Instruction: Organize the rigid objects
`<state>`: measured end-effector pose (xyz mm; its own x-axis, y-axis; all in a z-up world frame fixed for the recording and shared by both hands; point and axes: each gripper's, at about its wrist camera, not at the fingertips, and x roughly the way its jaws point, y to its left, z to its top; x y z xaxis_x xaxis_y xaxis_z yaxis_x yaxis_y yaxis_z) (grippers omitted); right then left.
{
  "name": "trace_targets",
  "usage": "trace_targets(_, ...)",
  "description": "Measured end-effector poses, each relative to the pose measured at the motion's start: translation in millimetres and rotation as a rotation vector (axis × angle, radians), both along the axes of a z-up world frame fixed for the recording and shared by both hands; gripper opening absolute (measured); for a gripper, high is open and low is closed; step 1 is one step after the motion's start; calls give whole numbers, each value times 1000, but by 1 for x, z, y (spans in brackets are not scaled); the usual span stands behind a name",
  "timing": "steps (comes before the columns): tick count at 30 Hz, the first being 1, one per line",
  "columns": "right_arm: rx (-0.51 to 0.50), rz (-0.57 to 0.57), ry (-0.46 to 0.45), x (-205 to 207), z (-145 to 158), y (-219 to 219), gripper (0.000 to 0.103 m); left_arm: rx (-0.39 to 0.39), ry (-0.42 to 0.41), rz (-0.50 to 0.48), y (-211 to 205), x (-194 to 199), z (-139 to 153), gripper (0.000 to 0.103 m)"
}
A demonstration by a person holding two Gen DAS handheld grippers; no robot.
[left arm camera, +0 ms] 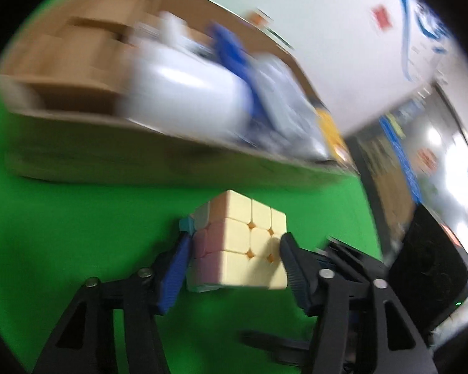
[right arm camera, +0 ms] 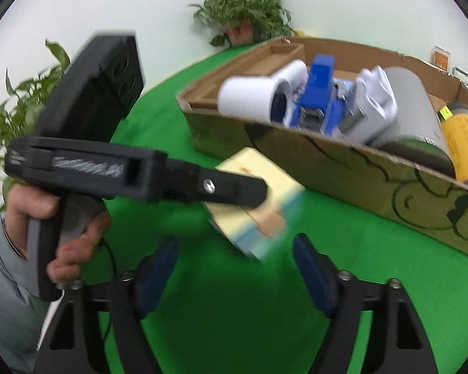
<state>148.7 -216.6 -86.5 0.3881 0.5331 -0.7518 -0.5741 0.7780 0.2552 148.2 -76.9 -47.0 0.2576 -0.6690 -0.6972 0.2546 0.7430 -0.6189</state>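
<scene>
A pastel puzzle cube (left arm camera: 243, 243) with a pale yellow face sits on the green cloth, just in front of the cardboard box (left arm camera: 140, 162). My left gripper (left arm camera: 235, 240) is shut on it, with a blue pad (left arm camera: 174, 268) against its left side and the other finger against its right edge. From the right wrist view the cube (right arm camera: 259, 168) is blurred, with a black finger (right arm camera: 234, 187) of the left gripper lying across it. My right gripper (right arm camera: 235, 243) stands open just short of the cube's near corner, its pads apart from it.
The cardboard box (right arm camera: 358, 171) holds a white roll (right arm camera: 249, 96), a blue stapler (right arm camera: 318, 93), grey items and a yellow can (right arm camera: 465, 143). A hand (right arm camera: 56, 233) grips the left gripper's handle. Potted plants (right arm camera: 240, 9) stand behind the green cloth (right arm camera: 227, 311).
</scene>
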Motion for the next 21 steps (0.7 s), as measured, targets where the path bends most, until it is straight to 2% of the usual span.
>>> trace_targets(2, -61, -33, -30, -5, -3, -7, 71, -7, -6, -35, -17, -4, 0, 57)
trace_targets(3, -95, -56, -30, -8, -7, -15, 64, -20, 7, -58, -24, -5, 0, 56)
trace_targets(4, -108, -83, -16, -10, -11, -23, 51, -24, 11, -70, -28, -7, 0, 56)
trace_targets(6, -103, -123, 35, -11, -17, -38, 41, -8, 13, -73, -33, -12, 3, 56)
trace_targets(9, -108, -129, 34, -16, -20, -43, 41, 26, 14, -46, -35, -23, 9, 54)
trace_targets(14, -108, -148, 9, -17, -22, -36, 41, 33, 55, 24, -39, -35, 7, 57)
trace_targets(19, -136, -184, 14, -17, -23, -30, 39, 39, 70, 75, -41, -29, 7, 57)
trace_targets(20, -141, -196, 15, -18, -22, -27, 38, 45, 69, 77, -43, -30, 8, 57)
trace_targets(21, -141, -209, 18, -18, -21, -27, 32, 61, 62, 80, -45, -31, 9, 57)
